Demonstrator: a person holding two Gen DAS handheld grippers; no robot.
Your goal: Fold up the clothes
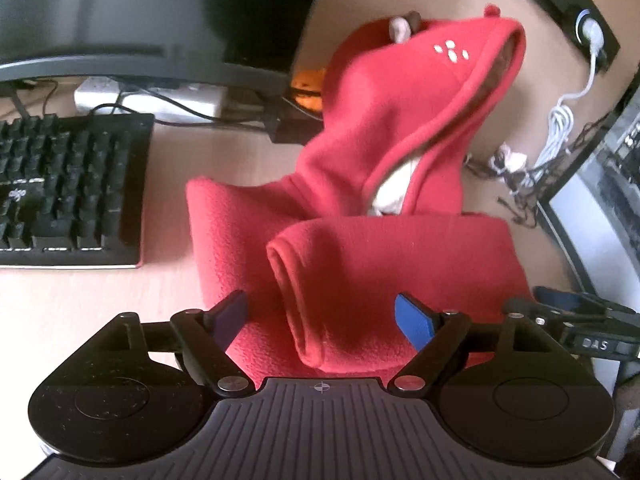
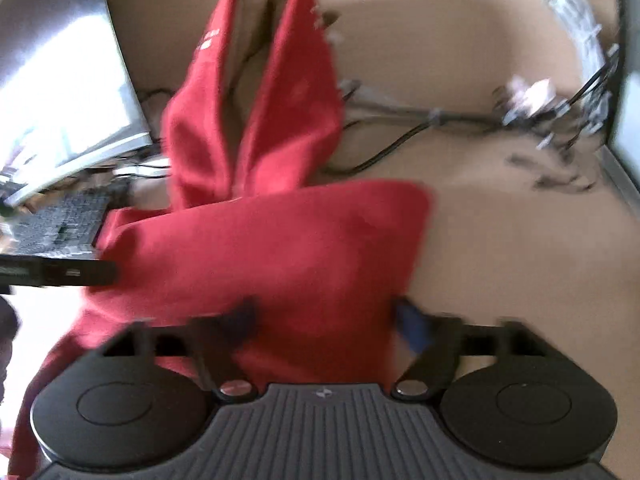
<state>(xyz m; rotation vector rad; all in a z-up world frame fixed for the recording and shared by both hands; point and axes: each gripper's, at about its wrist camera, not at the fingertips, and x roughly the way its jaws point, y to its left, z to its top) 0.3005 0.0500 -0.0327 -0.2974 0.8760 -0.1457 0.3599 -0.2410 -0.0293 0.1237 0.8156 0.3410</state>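
Note:
A red fleece hooded garment (image 1: 360,208) lies on the light wooden desk (image 1: 80,320), its body folded into a band and its hood (image 1: 420,92) raised behind. My left gripper (image 1: 324,320) is open, its fingers straddling a folded sleeve edge (image 1: 292,292) just above the fabric. In the right wrist view the same garment (image 2: 272,248) fills the middle. My right gripper (image 2: 324,320) is open with fabric between its fingers. The view is blurred. The other gripper (image 2: 60,272) shows at the left edge.
A black keyboard (image 1: 68,188) sits left, with a monitor base (image 1: 140,60) and a white power strip (image 1: 152,100) behind it. Tangled cables (image 1: 552,148) and a white charger (image 1: 592,36) lie at the right. A second screen (image 1: 600,208) borders the right edge.

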